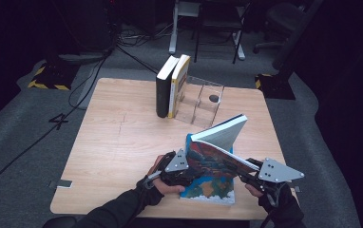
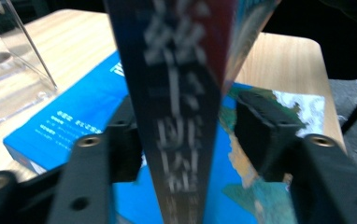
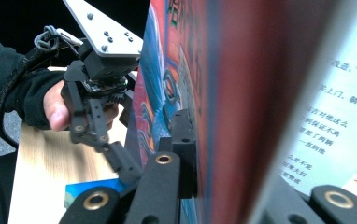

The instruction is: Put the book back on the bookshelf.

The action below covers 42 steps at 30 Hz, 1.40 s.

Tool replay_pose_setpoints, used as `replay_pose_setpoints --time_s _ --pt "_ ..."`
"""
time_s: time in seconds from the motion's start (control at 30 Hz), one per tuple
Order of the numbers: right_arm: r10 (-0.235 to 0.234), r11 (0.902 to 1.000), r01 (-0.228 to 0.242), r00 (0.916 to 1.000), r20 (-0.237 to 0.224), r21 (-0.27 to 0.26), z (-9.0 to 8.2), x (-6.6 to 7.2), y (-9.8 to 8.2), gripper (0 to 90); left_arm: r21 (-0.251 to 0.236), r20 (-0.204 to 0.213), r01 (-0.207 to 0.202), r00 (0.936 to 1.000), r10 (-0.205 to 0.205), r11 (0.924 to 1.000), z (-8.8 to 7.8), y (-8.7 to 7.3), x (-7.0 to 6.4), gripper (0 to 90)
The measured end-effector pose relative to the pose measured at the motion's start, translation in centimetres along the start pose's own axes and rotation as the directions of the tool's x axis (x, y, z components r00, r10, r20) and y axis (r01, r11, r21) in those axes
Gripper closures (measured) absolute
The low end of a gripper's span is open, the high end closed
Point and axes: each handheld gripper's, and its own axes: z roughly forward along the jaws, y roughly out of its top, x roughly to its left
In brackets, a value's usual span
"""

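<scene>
A book with a painted cover (image 1: 217,159) stands tilted and half open over a blue book (image 1: 210,190) that lies flat at the table's near edge. My right gripper (image 1: 246,175) is shut on the tilted book's right edge; in the right gripper view its pad (image 3: 183,149) presses on the painted cover (image 3: 167,84), with a white page on the other side. My left gripper (image 1: 189,173) is at the book's left end. In the left gripper view the spine (image 2: 176,116) stands between its open jaws, with a small gap at the right pad (image 2: 265,135).
Two books (image 1: 172,85) stand upright at the far middle of the wooden table (image 1: 113,142), leaning against a clear acrylic stand (image 1: 203,99). Chairs and cables are on the floor beyond the table.
</scene>
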Motion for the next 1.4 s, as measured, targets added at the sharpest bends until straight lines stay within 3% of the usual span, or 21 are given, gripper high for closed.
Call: replay_pose_setpoints --time_s 0.1,0.17,0.27,0.33,0.43,0.53,0.7,0.87,0.9,1.03,1.2,1.4 --pt "0.018 0.9998 -0.018 0.9994 0.030 -0.003 -0.6 -0.5 -0.4 77.7 -0.001 0.003 -0.001 1.0000 0.001 1.0000 -0.1 0.0 0.1 61.1" --pt "0.031 0.9995 -0.031 0.9962 0.081 0.000 -1.1 -0.9 -0.8 71.9 0.004 0.004 -0.010 0.9999 0.010 0.9999 -0.2 0.0 0.2 65.3" --pt "0.076 0.9970 -0.077 0.9824 0.171 0.001 -1.6 -1.6 -1.6 61.7 0.007 0.012 -0.018 0.9998 0.018 0.9998 -0.4 -0.1 0.3 71.4" --pt "0.092 0.9952 -0.097 0.9687 0.231 0.012 -1.6 -2.0 -2.3 55.2 0.010 0.014 -0.033 0.9994 0.032 0.9994 -0.4 -0.1 0.2 72.7" --pt "0.144 0.9876 -0.155 0.9544 0.261 0.022 -1.3 -2.9 -3.2 42.8 0.011 0.027 -0.045 0.9986 0.045 0.9989 -0.4 0.0 0.0 73.4" --pt "0.199 0.9781 -0.208 0.9519 0.233 0.015 -0.8 -3.5 -3.7 32.9 0.017 0.034 -0.062 0.9975 0.062 0.9979 -0.6 0.0 -0.1 73.5" --pt "0.246 0.9665 -0.254 0.9590 0.141 0.040 0.7 -3.7 -4.4 27.9 0.040 0.078 -0.072 0.9946 0.069 0.9966 -1.7 -0.2 0.2 73.3" --pt "0.213 0.9716 -0.217 0.9757 0.050 0.094 2.6 -2.6 -4.1 30.9 0.055 0.104 -0.090 0.9910 0.084 0.9944 -2.4 -0.4 0.5 72.6" --pt "0.203 0.9732 -0.206 0.9784 0.039 0.102 2.9 -2.3 -4.1 30.0 0.056 0.100 -0.108 0.9897 0.102 0.9926 -2.4 -0.3 0.5 72.3" --pt "0.203 0.9724 -0.207 0.9779 0.052 0.107 3.0 -1.9 -4.0 34.5 0.019 0.084 -0.103 0.9914 0.101 0.9945 -2.6 0.0 0.3 67.7" --pt "0.195 0.9744 -0.201 0.9782 0.071 0.100 2.7 -1.6 -4.0 37.5 -0.055 0.063 -0.105 0.9921 0.109 0.9929 -3.3 2.1 -0.1 66.8" --pt "0.191 0.9759 -0.198 0.9782 0.082 0.092 2.6 -1.4 -4.0 38.7 -0.095 0.035 -0.081 0.9958 0.085 0.9922 -3.5 3.3 -0.1 65.0"
